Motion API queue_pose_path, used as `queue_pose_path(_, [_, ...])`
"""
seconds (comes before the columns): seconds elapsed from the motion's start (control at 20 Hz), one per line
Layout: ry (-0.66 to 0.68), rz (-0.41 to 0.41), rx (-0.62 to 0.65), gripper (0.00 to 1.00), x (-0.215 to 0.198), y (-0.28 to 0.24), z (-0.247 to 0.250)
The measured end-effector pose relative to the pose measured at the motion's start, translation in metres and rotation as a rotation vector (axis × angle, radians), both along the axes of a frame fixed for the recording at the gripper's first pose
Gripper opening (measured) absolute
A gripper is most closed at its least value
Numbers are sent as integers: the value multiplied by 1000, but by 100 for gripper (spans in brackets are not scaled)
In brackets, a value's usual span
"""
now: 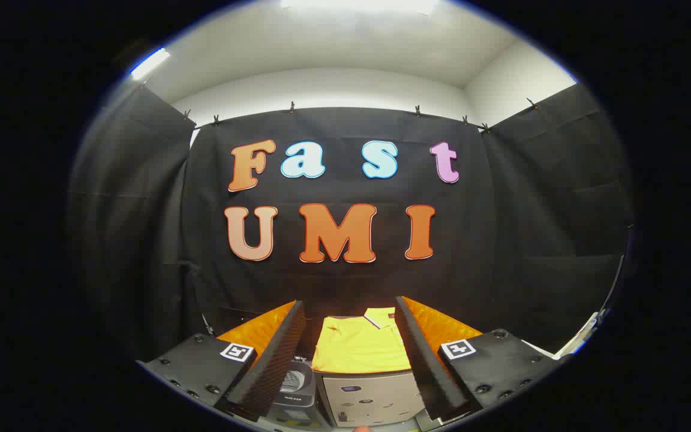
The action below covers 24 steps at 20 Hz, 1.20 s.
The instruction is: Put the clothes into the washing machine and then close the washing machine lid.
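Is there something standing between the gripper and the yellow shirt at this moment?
Nothing visible does. The gripper is open, and the folded yellow shirt lies just ahead between its fingers, on top of a light grey box-like unit, with open space before it.

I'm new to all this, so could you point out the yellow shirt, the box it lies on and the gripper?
yellow shirt (360, 348): gripper view, middle of its folded front.
white box (372, 399): gripper view, front panel.
gripper (351, 360): gripper view, open, midway between fingertips.

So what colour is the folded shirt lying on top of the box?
Bright yellow shirt, seen best in the gripper view, beyond the open gripper.
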State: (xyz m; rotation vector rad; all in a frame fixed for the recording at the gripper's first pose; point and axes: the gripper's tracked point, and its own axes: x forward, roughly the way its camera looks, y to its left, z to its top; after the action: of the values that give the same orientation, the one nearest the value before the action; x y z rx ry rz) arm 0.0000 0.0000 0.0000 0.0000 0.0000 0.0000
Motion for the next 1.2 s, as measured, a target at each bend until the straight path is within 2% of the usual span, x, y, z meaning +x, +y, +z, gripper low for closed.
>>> queue_pose_path(1.2, [16, -8, -19, 98, 5, -8, 6])
